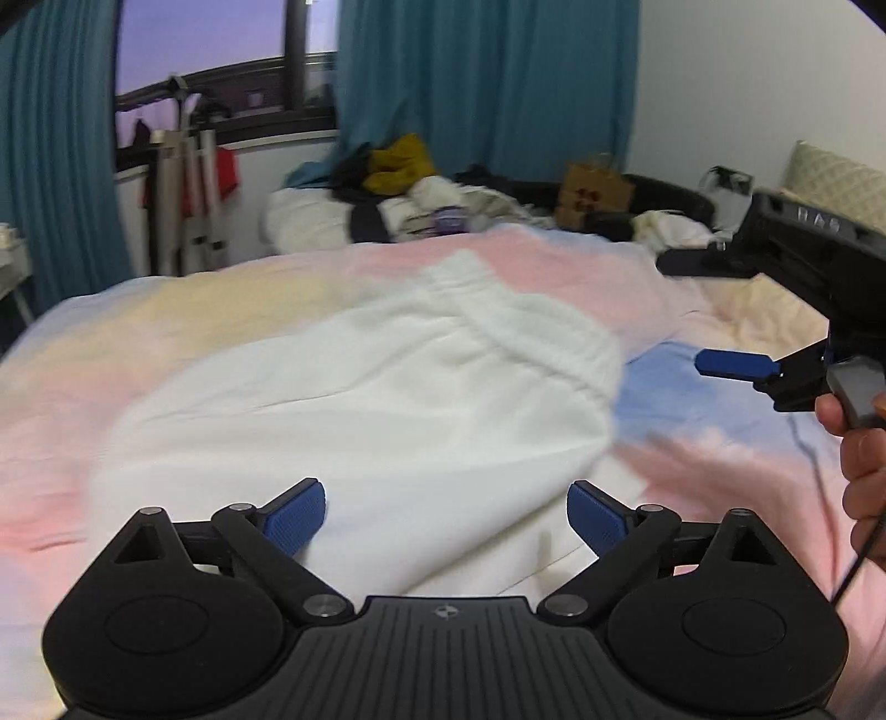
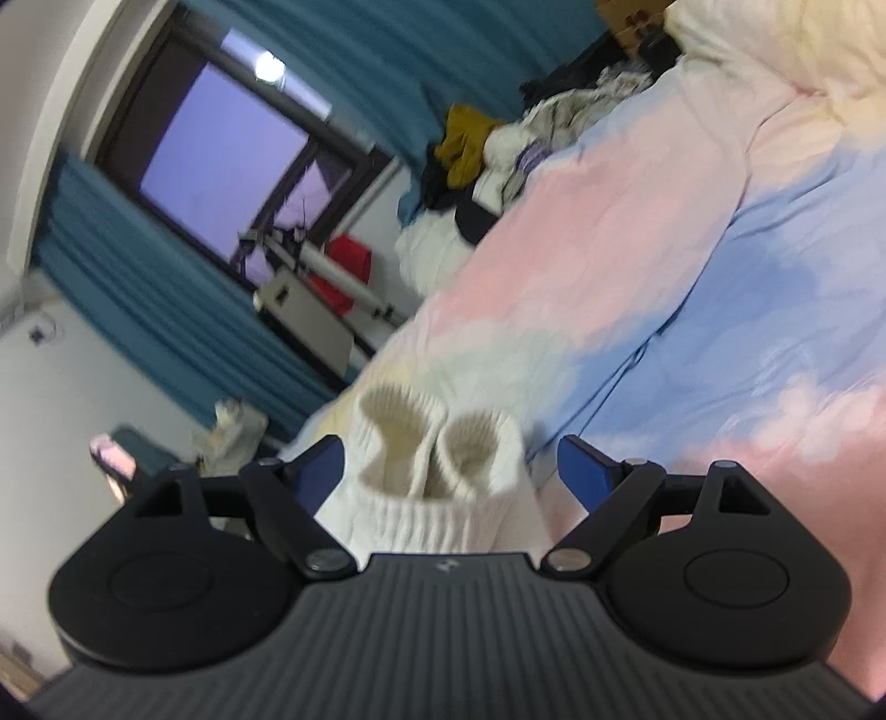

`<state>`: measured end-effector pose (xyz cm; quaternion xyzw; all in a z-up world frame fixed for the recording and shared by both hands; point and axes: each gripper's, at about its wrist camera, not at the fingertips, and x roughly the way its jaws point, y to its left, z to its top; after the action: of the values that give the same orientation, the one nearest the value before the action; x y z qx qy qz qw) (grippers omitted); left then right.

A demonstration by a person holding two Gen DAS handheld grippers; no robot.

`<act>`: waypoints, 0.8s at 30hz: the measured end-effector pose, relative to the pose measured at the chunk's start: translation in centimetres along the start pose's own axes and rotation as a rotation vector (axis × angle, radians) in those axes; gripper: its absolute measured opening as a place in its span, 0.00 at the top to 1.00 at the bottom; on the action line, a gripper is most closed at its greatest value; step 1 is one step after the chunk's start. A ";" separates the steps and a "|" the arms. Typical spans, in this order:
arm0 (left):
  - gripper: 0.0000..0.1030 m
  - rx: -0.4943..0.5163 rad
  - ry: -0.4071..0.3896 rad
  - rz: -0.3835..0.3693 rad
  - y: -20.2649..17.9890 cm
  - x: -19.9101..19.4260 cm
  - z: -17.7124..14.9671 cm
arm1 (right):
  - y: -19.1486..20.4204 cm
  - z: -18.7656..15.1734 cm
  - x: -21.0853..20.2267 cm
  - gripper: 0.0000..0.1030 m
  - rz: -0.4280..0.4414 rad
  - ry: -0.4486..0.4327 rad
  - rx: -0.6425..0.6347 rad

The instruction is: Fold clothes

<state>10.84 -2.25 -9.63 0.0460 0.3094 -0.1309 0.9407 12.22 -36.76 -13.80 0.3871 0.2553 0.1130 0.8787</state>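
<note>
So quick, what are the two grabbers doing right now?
Left gripper: open, holding nothing, jaws wide over the white pants.
Right gripper: open, the white cuffs between its jaws, not pinched.

A pastel pink, blue and yellow duvet (image 1: 166, 343) spreads beneath and ahead of the fingers. Far beyond the fingertips hang teal curtains (image 1: 487, 83) beside a dark-framed window (image 1: 221, 50). A brown paper bag (image 1: 595, 194) stands ahead to the right.

Right claw (image 2: 451, 465) spread wide, white ribbed cuffs (image 2: 437, 476) bunched between its blue fingers (image 2: 581, 468), pastel bed (image 2: 692, 277) beyond, clothes pile (image 2: 498, 144), teal curtains (image 2: 138, 299), window (image 2: 221, 166)
</note>
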 end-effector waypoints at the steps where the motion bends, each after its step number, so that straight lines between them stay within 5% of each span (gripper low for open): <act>1: 0.06 -0.013 0.004 0.016 0.8 -1.0 0.0 | 0.3 -0.4 0.5 0.16 -0.004 0.019 -0.007; 9: 0.05 -0.158 -0.001 0.100 5.2 -7.6 -1.6 | 2.4 -3.6 4.2 0.16 -0.014 0.125 -0.049; 14: 0.05 -0.135 -0.010 0.098 5.9 -7.5 -1.6 | 2.8 -4.4 5.3 0.17 -0.040 0.071 -0.053; 19: 0.05 -0.142 -0.015 0.077 6.6 -6.3 -1.7 | 4.6 -5.1 5.9 0.52 -0.133 -0.013 -0.163; 24: 0.05 -0.188 -0.025 0.068 7.5 -6.4 -1.4 | 4.8 -5.8 5.0 0.69 -0.168 -0.047 -0.198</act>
<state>7.11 6.63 -6.94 -0.0336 0.3067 -0.0698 0.9486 13.30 -27.94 -15.42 0.2782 0.2539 0.0545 0.9248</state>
